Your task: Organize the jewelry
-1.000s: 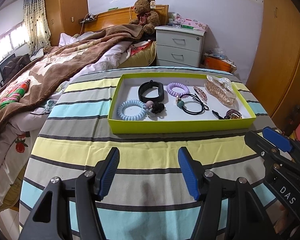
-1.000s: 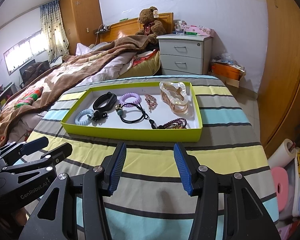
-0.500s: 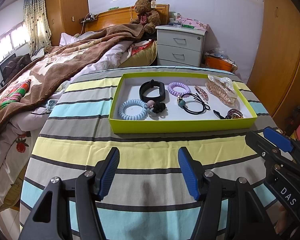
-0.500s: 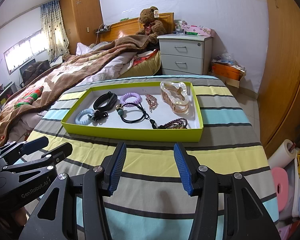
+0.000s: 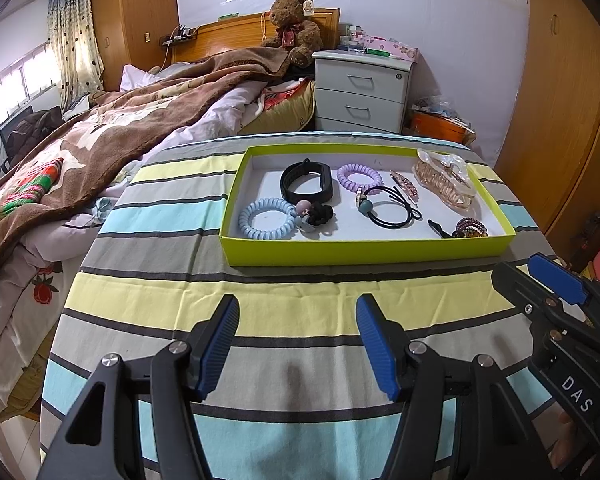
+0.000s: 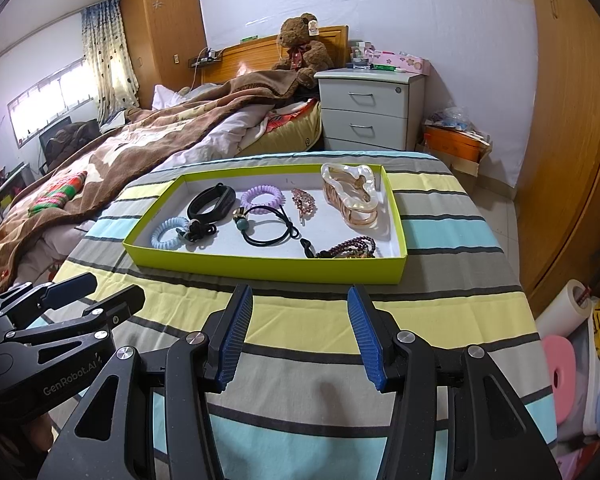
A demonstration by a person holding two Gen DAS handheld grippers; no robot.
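A lime-green tray (image 5: 364, 250) (image 6: 260, 268) lies on the striped tablecloth. Inside it are a black band (image 5: 306, 180), a pale blue spiral hair tie (image 5: 266, 218), a purple spiral tie (image 5: 358, 176), a black elastic with a bead (image 5: 392, 210), a small sparkly clip (image 6: 304, 202), a large clear claw clip (image 5: 444, 182) (image 6: 352, 194) and a dark beaded bracelet (image 6: 350, 248). My left gripper (image 5: 296, 316) hangs open over the cloth in front of the tray, nothing between its blue pads. My right gripper (image 6: 300, 306) is likewise open and empty.
A bed with a brown blanket (image 5: 112, 140) borders the table on the left. Behind stand a white nightstand (image 5: 362, 96) and a teddy bear (image 5: 294, 26). Wooden wardrobe doors (image 6: 568, 140) and rolls of tape (image 6: 560, 368) are on the right.
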